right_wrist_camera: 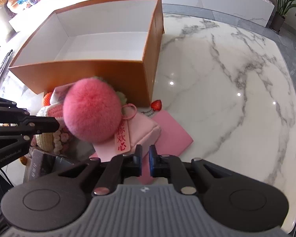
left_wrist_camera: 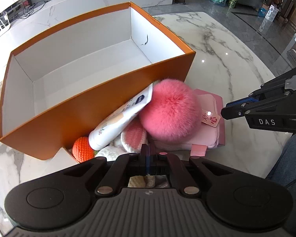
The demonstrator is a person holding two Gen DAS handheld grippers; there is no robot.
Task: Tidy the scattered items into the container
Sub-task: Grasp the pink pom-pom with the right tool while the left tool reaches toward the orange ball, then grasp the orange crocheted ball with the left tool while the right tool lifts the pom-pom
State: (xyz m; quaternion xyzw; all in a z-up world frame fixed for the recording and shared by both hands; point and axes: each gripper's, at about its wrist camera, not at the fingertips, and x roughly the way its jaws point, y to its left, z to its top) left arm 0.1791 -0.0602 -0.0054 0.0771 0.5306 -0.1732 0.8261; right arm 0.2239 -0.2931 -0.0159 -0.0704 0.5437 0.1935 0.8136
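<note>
The orange box point(left_wrist_camera: 100, 102) stands open and bare inside on the marble surface point(left_wrist_camera: 217, 59), toward its left, and none of the scattered things has gone in yet, so the tidying looks barely begun. Heaped against the box's near wall, from left to right, lie an orange knitted piece point(left_wrist_camera: 81, 148), a white tube point(left_wrist_camera: 120, 118) leaning up over the pile, pink and white crochet pieces point(left_wrist_camera: 132, 136), a big pink pompom point(left_wrist_camera: 171, 108) with a printed tag point(left_wrist_camera: 210, 119), and under it a pink pouch point(left_wrist_camera: 213, 138) on a flat pink card point(right_wrist_camera: 173, 130); a small red strawberry charm point(right_wrist_camera: 156, 105) sits at the box's corner. The left gripper point(left_wrist_camera: 148, 154) hangs above the crochet pieces with its jaws pressed together and, as far as shows, nothing between them. The right gripper point(right_wrist_camera: 145, 158) hovers over the pouch's edge, its jaws only a narrow slit apart and empty. The next move calls for one pair of jaws to spread, come down on a single item, likely the pompom or tube on top, and carry it over the near wall.
</note>
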